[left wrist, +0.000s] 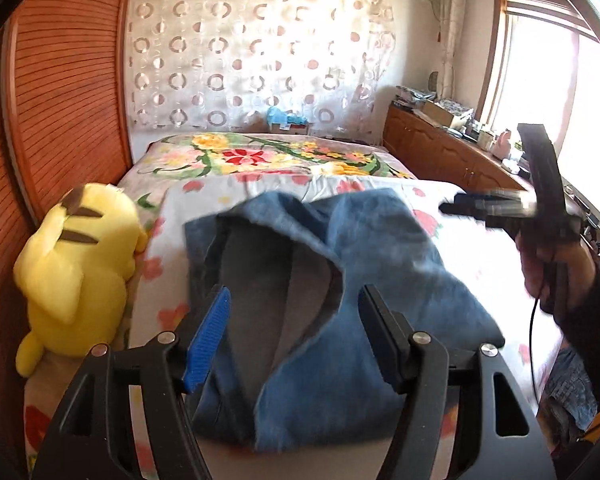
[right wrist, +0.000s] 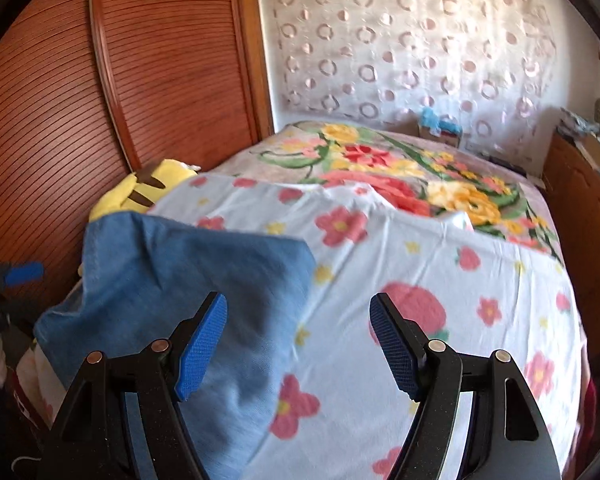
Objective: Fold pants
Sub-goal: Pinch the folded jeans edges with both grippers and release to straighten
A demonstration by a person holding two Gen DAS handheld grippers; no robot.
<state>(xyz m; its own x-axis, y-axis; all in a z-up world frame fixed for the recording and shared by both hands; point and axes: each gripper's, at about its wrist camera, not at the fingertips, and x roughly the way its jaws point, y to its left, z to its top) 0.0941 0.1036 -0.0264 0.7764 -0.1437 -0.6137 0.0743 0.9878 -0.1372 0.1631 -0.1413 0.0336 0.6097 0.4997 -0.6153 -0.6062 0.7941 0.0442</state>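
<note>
Blue denim pants point(left wrist: 340, 280) lie in a loose folded heap on the flowered bed sheet point(left wrist: 204, 200), with the grey inside of the fabric showing. My left gripper point(left wrist: 296, 300) is open just above the near part of the pants, holding nothing. My right gripper point(right wrist: 298, 308) is open and empty, over the right edge of the pants point(right wrist: 172, 280) and the sheet point(right wrist: 420, 252). In the left wrist view the right gripper point(left wrist: 484, 206) shows blurred at the right, held in a hand above the bed.
A yellow plush toy point(left wrist: 76, 264) lies at the bed's left edge against the wooden slatted wardrobe door point(left wrist: 60, 100). A floral blanket point(left wrist: 268, 156) covers the far half of the bed. A wooden cabinet point(left wrist: 440, 148) with clutter runs along the right under the window.
</note>
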